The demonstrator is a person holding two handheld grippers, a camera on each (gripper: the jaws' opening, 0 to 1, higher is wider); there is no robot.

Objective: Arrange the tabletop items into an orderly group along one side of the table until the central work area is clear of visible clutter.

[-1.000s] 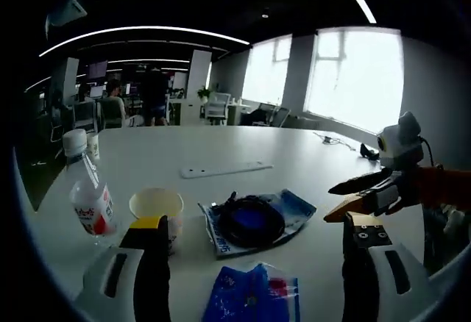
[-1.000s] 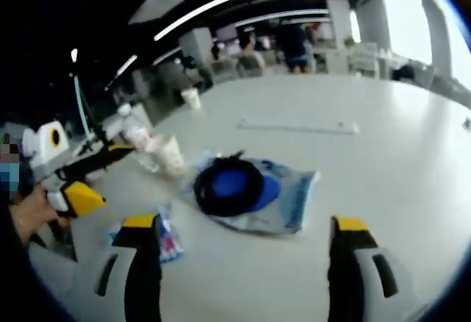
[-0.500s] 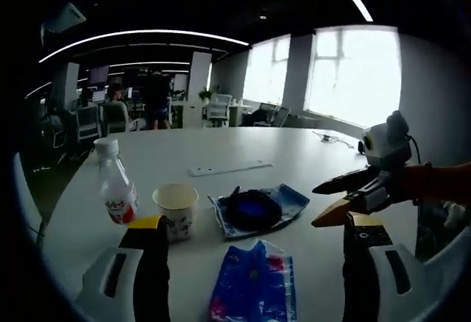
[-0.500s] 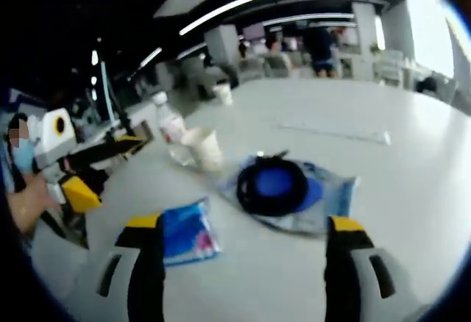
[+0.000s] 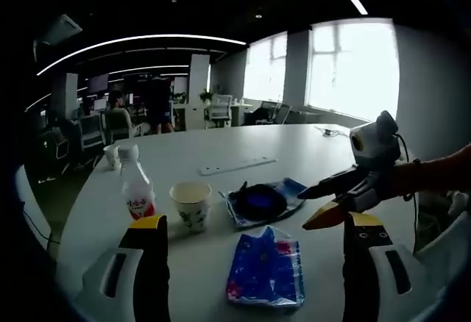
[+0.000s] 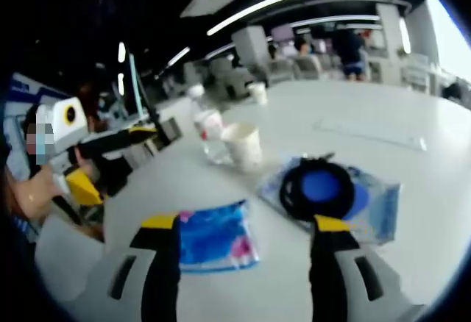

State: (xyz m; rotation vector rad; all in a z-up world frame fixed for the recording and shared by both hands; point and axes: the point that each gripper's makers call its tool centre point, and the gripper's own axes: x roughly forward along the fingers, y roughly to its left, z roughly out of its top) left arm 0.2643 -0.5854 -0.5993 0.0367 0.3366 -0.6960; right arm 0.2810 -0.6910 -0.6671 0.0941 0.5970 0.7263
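**Both grippers held wide above the cluttered white table**

Left gripper view: an open-plan office with bright windows. The round white table (image 5: 221, 263) carries a water bottle (image 5: 137, 192), a paper cup (image 5: 191, 204), a black cable coil (image 5: 259, 200) on its bag, and a blue packet (image 5: 266, 270) nearest. The left gripper (image 5: 254, 252) hovers, jaws wide and empty. The right gripper (image 5: 335, 197) enters from the right.

Right gripper view: the right gripper (image 6: 243, 237) hovers over the packet (image 6: 215, 237), jaws wide, empty.

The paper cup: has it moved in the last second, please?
No: the paper cup still stands between the bottle and the coiled cable; the view merely pulled back.
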